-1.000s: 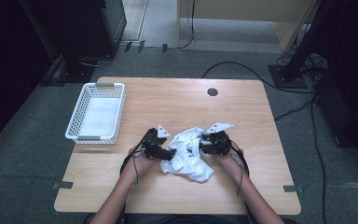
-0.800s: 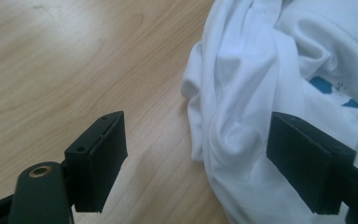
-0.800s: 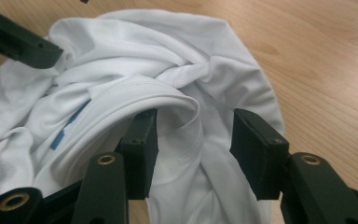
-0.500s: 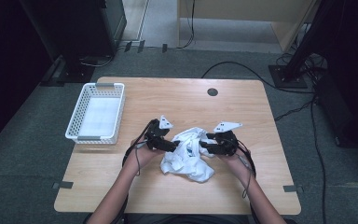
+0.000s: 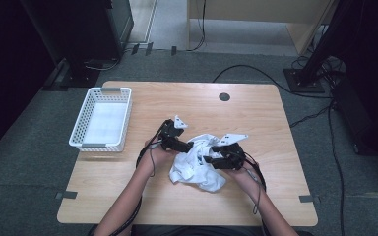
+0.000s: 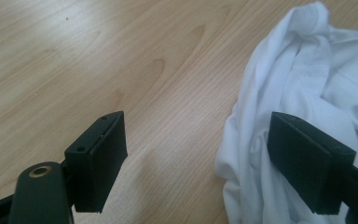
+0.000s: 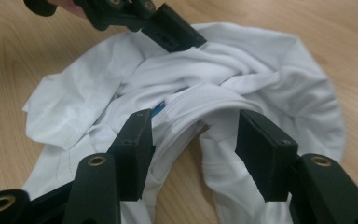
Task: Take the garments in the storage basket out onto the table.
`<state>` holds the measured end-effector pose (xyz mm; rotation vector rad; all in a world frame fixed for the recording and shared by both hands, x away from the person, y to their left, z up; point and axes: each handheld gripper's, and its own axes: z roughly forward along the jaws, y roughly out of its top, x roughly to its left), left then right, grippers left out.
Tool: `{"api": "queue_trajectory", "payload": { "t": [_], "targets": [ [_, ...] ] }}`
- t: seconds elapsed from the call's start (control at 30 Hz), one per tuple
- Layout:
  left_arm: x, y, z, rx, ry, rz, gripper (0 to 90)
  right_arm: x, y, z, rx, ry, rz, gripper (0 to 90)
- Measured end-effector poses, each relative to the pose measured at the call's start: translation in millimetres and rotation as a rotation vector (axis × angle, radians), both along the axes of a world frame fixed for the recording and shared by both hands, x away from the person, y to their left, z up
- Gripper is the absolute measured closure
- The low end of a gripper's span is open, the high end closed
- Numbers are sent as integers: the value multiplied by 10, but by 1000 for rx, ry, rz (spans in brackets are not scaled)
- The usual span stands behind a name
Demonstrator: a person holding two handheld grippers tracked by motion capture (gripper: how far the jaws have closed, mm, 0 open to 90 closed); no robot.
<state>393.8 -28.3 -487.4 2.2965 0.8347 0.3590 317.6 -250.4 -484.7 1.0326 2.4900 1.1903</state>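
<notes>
Right claw [image 7: 193, 140] jaws have just been opening; a fold of the white shirt [image 5: 197, 160] sits between them, pads not pressing. Left claw [image 6: 196, 158] stands wide, one jaw over the shirt's edge, bare wood between. Shirt lies crumpled mid-table toward the near edge; basket [image 5: 81, 129] near the left edge.

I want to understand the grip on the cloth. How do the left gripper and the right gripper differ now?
The left gripper has its fingers wide open at the edge of the white garment, with bare table between them; the right gripper straddles a raised fold of it. The left one's jaws hold their width, while the right one's jaws have just been opening, the fold between them unpressed. Both are black and point at the garment.
</notes>
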Motion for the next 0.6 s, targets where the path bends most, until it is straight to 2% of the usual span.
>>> {"api": "queue_trajectory", "payload": {
  "t": [0.1, 0.17, 0.27, 0.33, 0.4, 0.53, 0.6],
  "targets": [
    [-6, -20, -60, 28, -12, 3, 207, -4, 42, -75, -19, 10, 11, 457],
    [-11, -30, -84, 37, -13, 2, 207, -2, 69, -119, -31, 13, 14, 442],
    [-23, -31, -106, 45, -21, 1, 207, -8, 117, -184, -80, 3, 21, 442],
    [-31, -21, -118, 54, -27, -2, 207, -7, 128, -209, -87, 6, 22, 442],
    [-44, -7, -129, 56, -26, 1, 207, -1, 125, -214, -94, 4, 17, 445],
    [-71, 38, -147, 43, -23, 12, 207, 12, 108, -237, -144, -22, 1, 447],
    [-80, 63, -152, 38, -18, 17, 207, 20, 98, -245, -142, -22, 0, 447]
  ]
}}
